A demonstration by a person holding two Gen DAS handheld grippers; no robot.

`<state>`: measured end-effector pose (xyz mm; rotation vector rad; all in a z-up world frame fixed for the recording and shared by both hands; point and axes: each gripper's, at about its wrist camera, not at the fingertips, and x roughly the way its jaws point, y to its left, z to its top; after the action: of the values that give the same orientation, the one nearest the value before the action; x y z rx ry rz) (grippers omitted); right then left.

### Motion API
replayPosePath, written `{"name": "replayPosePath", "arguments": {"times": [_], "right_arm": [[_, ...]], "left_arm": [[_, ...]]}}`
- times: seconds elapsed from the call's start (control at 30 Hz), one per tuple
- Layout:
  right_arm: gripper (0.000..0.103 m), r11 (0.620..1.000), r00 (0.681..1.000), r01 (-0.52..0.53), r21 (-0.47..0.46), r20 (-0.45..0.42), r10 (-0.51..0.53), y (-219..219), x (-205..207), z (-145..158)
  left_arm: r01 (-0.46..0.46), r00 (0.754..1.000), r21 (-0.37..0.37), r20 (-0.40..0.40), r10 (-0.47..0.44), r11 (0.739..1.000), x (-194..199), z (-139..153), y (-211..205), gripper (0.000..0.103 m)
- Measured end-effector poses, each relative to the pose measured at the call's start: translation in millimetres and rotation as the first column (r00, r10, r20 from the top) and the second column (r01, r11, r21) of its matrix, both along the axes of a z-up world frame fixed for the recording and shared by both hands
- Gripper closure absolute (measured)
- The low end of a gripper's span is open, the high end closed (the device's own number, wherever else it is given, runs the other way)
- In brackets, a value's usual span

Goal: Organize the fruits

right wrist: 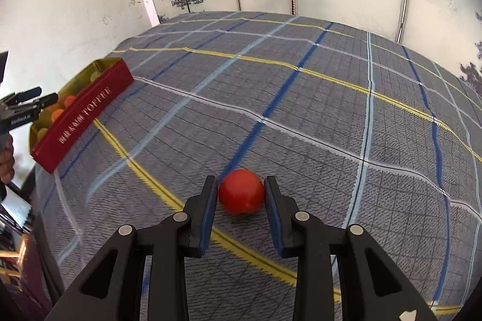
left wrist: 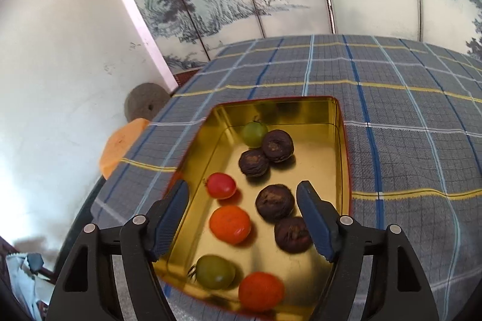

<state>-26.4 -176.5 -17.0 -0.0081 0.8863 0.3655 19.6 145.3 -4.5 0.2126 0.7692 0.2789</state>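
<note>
My right wrist view catches only a sliver of the tin (right wrist: 81,110), its fruit half hidden behind the red wall; my left view looks straight in. Left tongs (left wrist: 242,197) spread wide above the fruit, gripping nothing. Right tongs (right wrist: 241,191) bracket the red tomato (right wrist: 241,191) on the bench (right wrist: 331,110); whether they touch it, I can't tell.

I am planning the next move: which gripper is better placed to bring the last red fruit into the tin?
Right. The right gripper already has its fingers on both sides of the red fruit on the cloth. The left gripper hangs open over the tin, holding nothing.
</note>
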Motion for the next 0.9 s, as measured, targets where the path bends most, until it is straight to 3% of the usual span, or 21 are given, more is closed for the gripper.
{"name": "replayPosePath", "arguments": {"times": [0.23,0.53,0.7,0.9], "right_arm": [[0.073,0.996,0.995,-0.085,0.030,0.048,0.083,37.4,-13.1,31.4],[0.073,0.960,0.958,-0.273,0.066,0.105,0.265,130.6,-21.4,71.1],[0.073,0.929,0.933,-0.354,0.105,0.103,0.344,177.7,-17.5,77.6],[0.073,0.907,0.910,-0.411,0.088,0.103,0.402,220.1,-14.8,78.5]], "left_arm": [[-0.037,0.999,-0.055,0.027,0.039,0.998,-36.3,6.1,9.9,0.028],[-0.064,0.997,-0.102,0.037,0.068,0.993,-66.0,3.2,32.5,0.028],[-0.081,0.995,-0.124,0.041,0.087,0.989,-78.7,1.9,49.1,0.027],[-0.096,0.994,-0.141,0.036,0.102,0.985,-92.3,-3.5,64.6,0.027]]}}
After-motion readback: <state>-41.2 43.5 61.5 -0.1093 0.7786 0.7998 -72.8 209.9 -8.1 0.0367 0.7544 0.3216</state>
